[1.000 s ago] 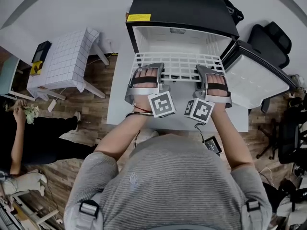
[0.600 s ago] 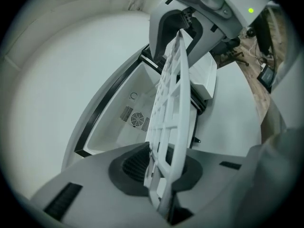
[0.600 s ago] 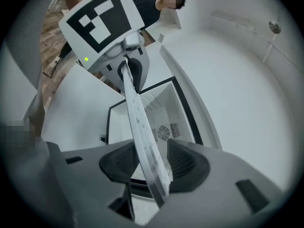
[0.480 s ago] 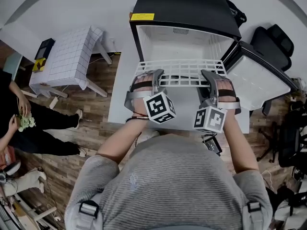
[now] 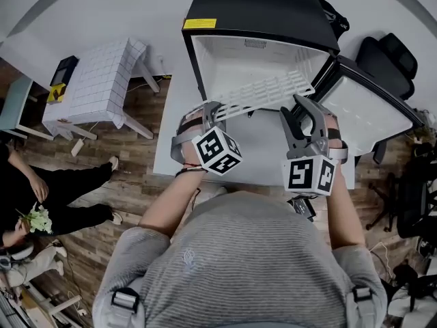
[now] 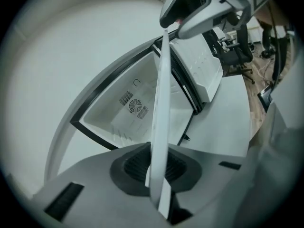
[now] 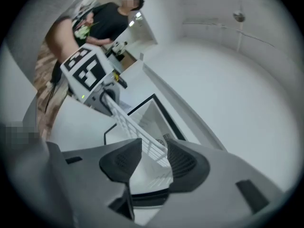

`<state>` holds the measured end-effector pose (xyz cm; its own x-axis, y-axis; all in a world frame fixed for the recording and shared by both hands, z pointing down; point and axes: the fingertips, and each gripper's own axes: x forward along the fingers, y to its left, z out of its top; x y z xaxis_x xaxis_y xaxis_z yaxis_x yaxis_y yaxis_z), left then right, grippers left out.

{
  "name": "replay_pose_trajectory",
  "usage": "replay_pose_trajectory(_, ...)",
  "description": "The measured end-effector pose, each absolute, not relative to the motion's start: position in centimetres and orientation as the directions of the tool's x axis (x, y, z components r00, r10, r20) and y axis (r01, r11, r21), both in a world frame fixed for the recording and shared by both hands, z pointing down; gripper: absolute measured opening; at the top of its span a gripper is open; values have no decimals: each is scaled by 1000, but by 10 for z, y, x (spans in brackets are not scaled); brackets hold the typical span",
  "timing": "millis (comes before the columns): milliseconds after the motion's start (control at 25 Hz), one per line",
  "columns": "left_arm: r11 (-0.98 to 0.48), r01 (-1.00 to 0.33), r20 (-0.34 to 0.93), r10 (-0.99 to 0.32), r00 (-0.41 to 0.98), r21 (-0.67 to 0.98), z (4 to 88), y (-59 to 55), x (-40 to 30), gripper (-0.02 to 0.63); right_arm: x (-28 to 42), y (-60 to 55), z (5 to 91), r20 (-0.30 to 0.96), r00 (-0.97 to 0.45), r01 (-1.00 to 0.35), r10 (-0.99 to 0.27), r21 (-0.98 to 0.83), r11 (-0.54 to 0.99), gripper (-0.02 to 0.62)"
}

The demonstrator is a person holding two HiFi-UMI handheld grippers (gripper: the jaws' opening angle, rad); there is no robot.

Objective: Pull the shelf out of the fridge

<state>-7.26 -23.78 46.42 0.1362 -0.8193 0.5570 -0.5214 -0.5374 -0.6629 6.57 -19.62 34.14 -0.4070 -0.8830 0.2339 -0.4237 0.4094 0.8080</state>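
Left gripper [image 5: 209, 108] clamps the tilted white wire shelf [image 5: 263, 91], partly out of the black fridge [image 5: 259, 9]. Right gripper [image 5: 300, 108] jaws have just opened wide, with the shelf edge loose between them.

Shelf [image 5: 266, 91]: no longer level in front of you; it now slants from your left claw [image 5: 210, 108] up toward the fridge [image 5: 259, 12] opening.
Right claw [image 5: 295, 106]: jaws have just been opening; it is off the shelf's edge and raised.
Left claw: rolled over.
Bystander [image 5: 61, 207]: shifted down-frame.
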Motion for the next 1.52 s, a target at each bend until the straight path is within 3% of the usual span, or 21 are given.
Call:
replay_pose_trajectory(200,-546,-636,576,-795,189,-545,475,-222,-80,41,80,-195,301,60,-549,-747,-834,413,521,173)
replay_pose_trajectory(440,-519,-803,490,-803,341,-292,455,-199,-80,41,75,-199,317,38,-621,-775,-783,122,620,173)
replay_pose_trajectory(600,-512,-853,342,-823,453,-103,430,-190,-81,40,67,-204,342,74,-646,-762,-760,-1,648,173)
replay_pose_trajectory(840,-510,-858,128,-849,513,57,407,-185,-91,37,51,-203,354,85,-682,-732,-727,-56,679,173)
replay_pose_trajectory(1320,-543,-832,16,-836,548,109,401,-171,-95,37,51,-206,350,46,-675,-737,-737,-99,669,173)
replay_pose_trajectory(1520,-555,-830,-1,-831,556,51,388,-169,-91,37,46,-204,347,28,-684,-728,-729,-94,680,173)
